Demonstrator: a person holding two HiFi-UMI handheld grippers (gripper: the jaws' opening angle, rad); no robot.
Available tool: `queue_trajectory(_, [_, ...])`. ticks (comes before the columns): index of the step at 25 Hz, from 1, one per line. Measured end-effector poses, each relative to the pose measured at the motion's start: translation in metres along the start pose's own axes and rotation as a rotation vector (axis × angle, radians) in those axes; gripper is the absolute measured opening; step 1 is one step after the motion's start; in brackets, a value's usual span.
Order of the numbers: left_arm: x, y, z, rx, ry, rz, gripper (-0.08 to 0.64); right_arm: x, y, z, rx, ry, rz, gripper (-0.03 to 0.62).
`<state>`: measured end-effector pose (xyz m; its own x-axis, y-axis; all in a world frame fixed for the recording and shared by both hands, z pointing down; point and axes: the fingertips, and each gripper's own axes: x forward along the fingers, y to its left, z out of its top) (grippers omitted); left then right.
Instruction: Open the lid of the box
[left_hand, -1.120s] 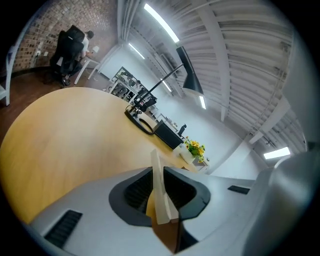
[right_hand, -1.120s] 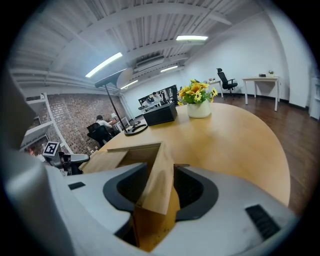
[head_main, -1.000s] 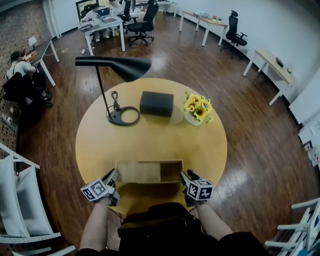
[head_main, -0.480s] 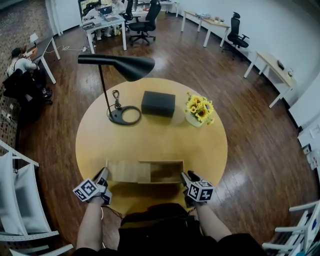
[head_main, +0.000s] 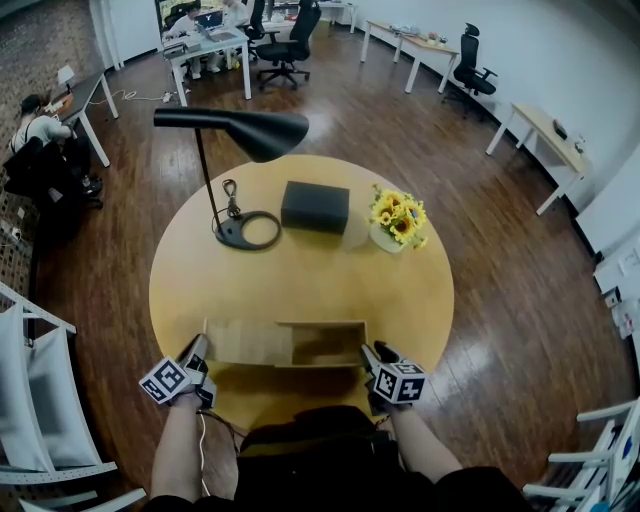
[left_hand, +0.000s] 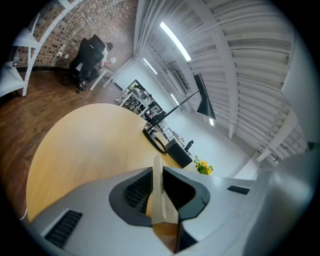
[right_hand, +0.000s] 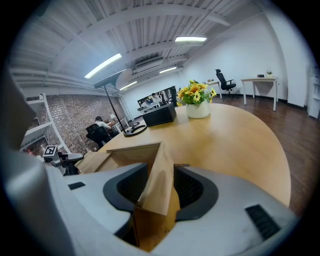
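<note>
Now wooden box sits at near edge of round table, close to person. Left gripper shut tight on thin lid. Lid covers left part, right part of box open. Right gripper holds box's right end wall between wide jaws. Black box, lamp, flowers on far side

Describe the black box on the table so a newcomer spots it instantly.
Start at the round wooden table. On its far side, between the lamp's ring base and the sunflower vase, sits the black box: the only dark, closed rectangular block.
</note>
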<state>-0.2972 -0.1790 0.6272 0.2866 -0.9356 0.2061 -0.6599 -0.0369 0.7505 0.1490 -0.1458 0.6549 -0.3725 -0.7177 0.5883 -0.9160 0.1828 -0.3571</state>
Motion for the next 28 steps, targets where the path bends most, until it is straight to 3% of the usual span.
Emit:
queue_trajectory(23, [-0.007,0.015,0.009,0.009,-0.067,0.065,0.060,0.003,0.000,-0.003,-0.009,0.008,-0.004,0.169])
queue_trajectory(24, [-0.007,0.015,0.009,0.003,-0.070,0.062,0.076,0.003,-0.001,-0.005,-0.010,0.011,-0.009,0.169])
queue_trajectory(27, [-0.008,0.016,0.011,-0.035,-0.098,0.062,0.233,0.003,-0.004,-0.008,-0.013,0.012,-0.015,0.169])
queue_trajectory(28, [-0.009,0.017,0.013,-0.035,-0.112,0.069,0.241,0.003,-0.002,-0.007,-0.015,0.010,-0.011,0.169])
